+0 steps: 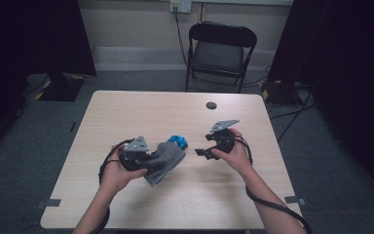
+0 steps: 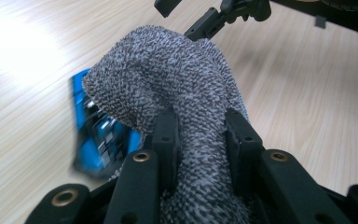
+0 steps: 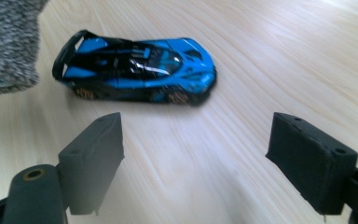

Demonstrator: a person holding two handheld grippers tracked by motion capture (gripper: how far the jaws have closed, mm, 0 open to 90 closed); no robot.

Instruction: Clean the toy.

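Nearest the lens in the left gripper view: two black jaws of the left gripper point(image 2: 198, 140), pinched on a bunched grey knitted cloth point(image 2: 177, 88) that rises up the middle of the frame. Just behind the cloth, at left centre, a blue toy car point(image 2: 98, 140), partly covered, resting on the pale wooden table point(image 2: 284, 93). In the right gripper view, at the bottom corners: jaws of the right gripper point(image 3: 209, 154) spread wide, bare wood between them; beyond, upper centre, the car side-on, with the cloth's edge at upper left. In the high view, at lower centre: forearms, then both grippers above the table, cloth and car left of centre. Farther up, a small dark disc point(image 1: 211, 105) on the tabletop; beyond it, top centre, a black folding chair point(image 1: 220, 51).
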